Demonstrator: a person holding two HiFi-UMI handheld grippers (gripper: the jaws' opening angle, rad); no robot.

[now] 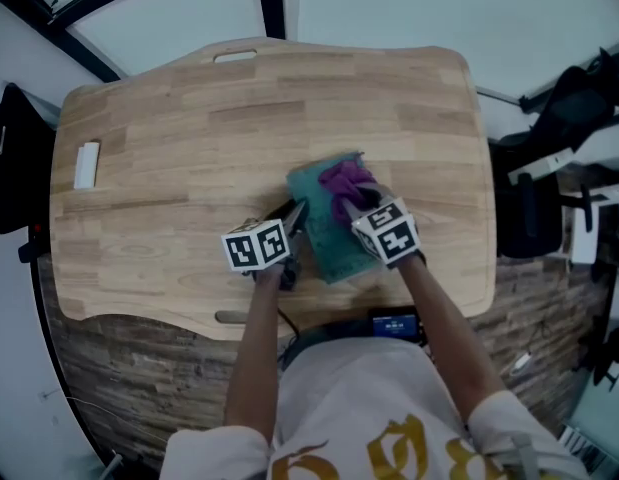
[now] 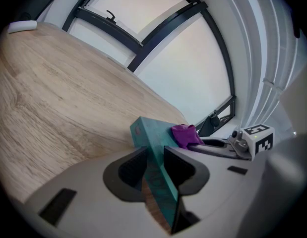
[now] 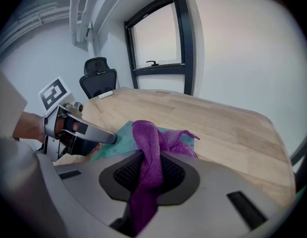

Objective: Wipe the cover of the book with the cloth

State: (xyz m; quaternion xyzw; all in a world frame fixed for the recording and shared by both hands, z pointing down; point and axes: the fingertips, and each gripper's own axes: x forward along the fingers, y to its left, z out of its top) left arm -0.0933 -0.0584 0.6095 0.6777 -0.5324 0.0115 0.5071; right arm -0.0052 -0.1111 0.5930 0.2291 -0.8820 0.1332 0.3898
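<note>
A teal book lies on the wooden table, near its front edge. My left gripper is shut on the book's left edge; in the left gripper view the teal cover is pinched between the jaws of that gripper. A purple cloth rests bunched on the far part of the cover. My right gripper is shut on it, and a strip of the cloth runs between the jaws of the right gripper with the book beneath.
A small white block lies near the table's left edge. A black office chair stands left of the table, and black equipment to the right. Windows lie beyond the far edge.
</note>
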